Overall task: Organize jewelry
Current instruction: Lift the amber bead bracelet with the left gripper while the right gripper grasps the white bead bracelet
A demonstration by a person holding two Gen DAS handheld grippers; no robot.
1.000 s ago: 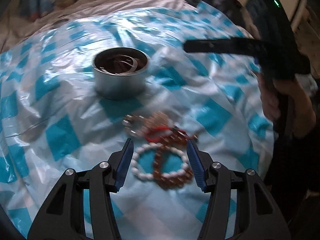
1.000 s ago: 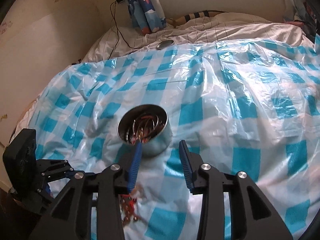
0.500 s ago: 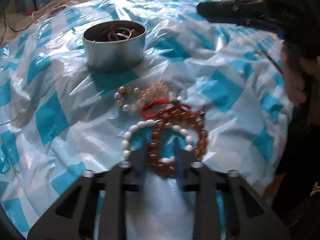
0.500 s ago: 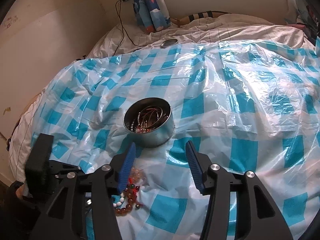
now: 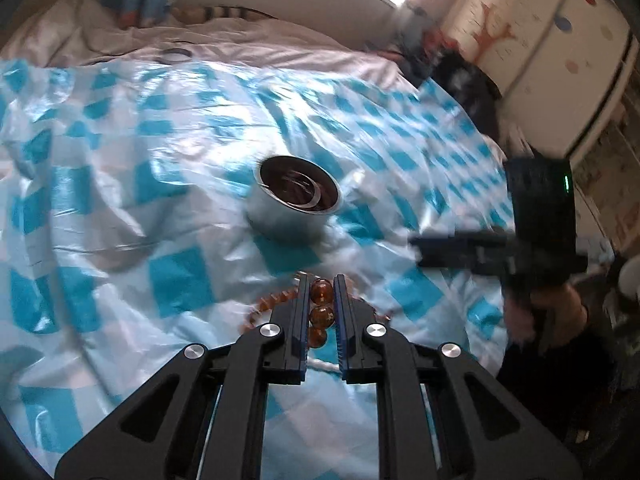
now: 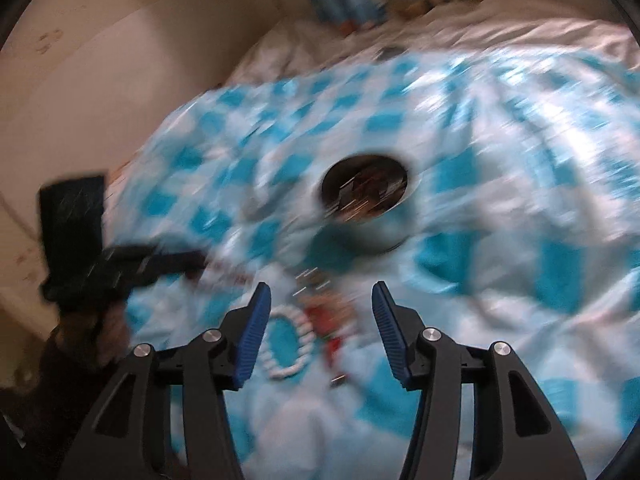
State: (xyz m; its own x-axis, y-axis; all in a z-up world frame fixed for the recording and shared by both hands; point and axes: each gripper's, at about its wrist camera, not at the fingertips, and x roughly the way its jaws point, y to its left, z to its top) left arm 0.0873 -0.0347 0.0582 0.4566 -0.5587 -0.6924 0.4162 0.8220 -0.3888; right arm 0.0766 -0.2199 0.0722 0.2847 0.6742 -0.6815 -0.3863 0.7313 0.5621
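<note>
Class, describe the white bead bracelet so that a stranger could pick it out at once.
Find the round metal tin on the blue-and-white checked plastic sheet. Nearer the camera lies a jewelry cluster; the white bead bracelet is its only all-white ring, beside red pieces.

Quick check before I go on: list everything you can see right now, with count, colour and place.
tin: one, silver, open, on the checked sheet, bangles inside
amber bracelet: one, brown beads, pinched in the left hand-held gripper
white bracelet: one, white beads, on the sheet below the right hand-held gripper
red jewelry: a small blurred heap, count unclear, beside the white bracelet
sheet: one, blue and white checks, plastic, over the bed
lid: one, round, on the bedding beyond the sheet
left hand-held gripper: one, black, shut on the amber bracelet
right hand-held gripper: one, black with blue pads, open, empty
</note>
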